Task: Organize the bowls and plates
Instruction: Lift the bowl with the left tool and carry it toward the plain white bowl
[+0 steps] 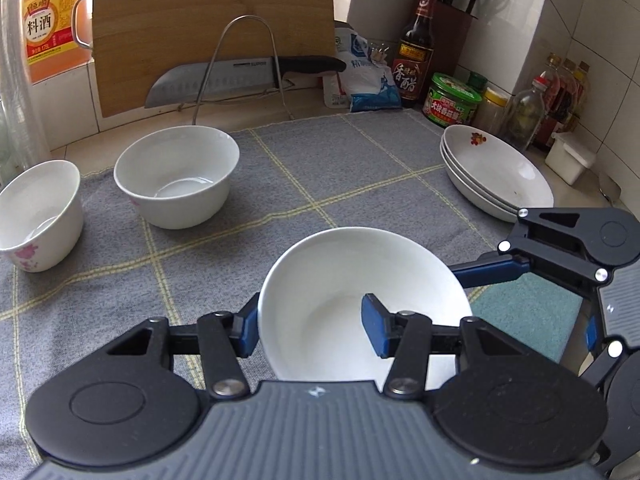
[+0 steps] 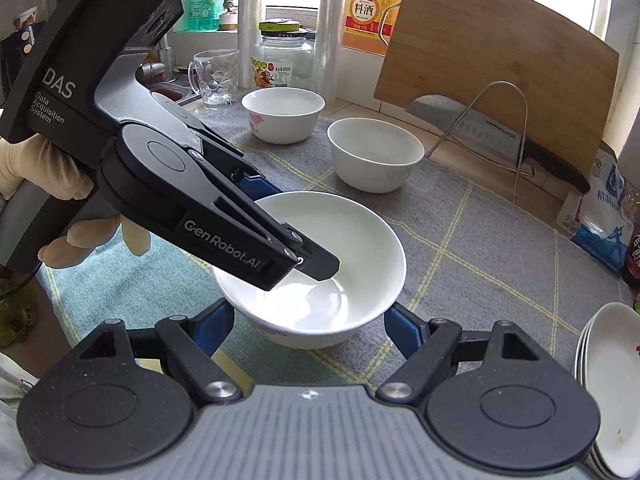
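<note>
A white bowl (image 1: 360,300) sits on the grey checked cloth (image 1: 280,184) right in front of me. My left gripper (image 1: 310,330) straddles its left wall, one finger outside and one inside, closed on the rim. In the right wrist view the same bowl (image 2: 328,264) lies between the spread fingers of my right gripper (image 2: 308,328), which is open around its near side. The left gripper (image 2: 316,264) reaches into the bowl from the left. Two more white bowls (image 1: 178,174) (image 1: 38,214) stand farther left. A stack of white plates (image 1: 496,170) sits at the right.
A knife on a wire rack (image 1: 240,76) and a wooden cutting board (image 1: 212,20) stand at the back. Sauce bottles and jars (image 1: 452,98) crowd the back right corner. A glass mug (image 2: 212,78) and a jar stand by the sink at the left.
</note>
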A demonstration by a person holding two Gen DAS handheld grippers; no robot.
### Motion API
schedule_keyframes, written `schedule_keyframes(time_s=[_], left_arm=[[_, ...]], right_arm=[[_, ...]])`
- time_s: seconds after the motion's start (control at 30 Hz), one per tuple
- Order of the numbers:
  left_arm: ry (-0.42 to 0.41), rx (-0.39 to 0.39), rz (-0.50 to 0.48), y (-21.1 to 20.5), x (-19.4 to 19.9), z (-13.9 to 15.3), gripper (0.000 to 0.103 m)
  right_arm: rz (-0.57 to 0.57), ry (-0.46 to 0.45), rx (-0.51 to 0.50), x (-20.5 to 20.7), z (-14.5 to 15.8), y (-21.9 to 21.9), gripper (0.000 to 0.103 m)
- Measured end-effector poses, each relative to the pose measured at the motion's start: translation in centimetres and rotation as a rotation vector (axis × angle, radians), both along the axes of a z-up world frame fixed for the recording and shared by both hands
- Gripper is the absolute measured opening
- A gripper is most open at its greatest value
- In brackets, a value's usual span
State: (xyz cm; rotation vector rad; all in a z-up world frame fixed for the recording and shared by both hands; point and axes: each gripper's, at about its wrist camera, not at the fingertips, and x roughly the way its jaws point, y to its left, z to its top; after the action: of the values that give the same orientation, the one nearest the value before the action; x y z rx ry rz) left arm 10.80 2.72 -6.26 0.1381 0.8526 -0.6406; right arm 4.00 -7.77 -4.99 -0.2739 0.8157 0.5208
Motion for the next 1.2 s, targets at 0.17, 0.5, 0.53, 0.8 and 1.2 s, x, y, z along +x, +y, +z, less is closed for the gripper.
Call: schedule_keyframes(time_s=[0.17, 0.5, 0.53, 0.8, 1.2], left_arm=[[0.017, -0.006, -0.003, -0.7, 0.3, -0.5, 0.050], [0.025, -0.004, 0.003, -1.1, 0.5, -0.9, 0.050], [0.026, -0.004, 0.004, -1.1, 0.5, -0.9, 0.050], [0.014, -0.002, -0.007, -1.3, 0.3, -1.0, 0.057], [-0.100, 0.022, 0.006, -0.1, -0.3, 1.1, 0.097]], right_arm=[[-0.007, 0.012, -0.002, -0.1, -0.4, -0.7, 0.086], [-0.010, 0.034, 0.000, 0.1, -0.9, -1.1, 0.086], [-0.011, 0.035, 0.001, 0.1, -0.9, -1.1, 0.086], [-0.013, 0.037, 0.004, 0.2, -0.9, -1.1, 0.086], [-0.027, 0.010, 0.034, 0.3, 0.0, -2.0, 0.103]])
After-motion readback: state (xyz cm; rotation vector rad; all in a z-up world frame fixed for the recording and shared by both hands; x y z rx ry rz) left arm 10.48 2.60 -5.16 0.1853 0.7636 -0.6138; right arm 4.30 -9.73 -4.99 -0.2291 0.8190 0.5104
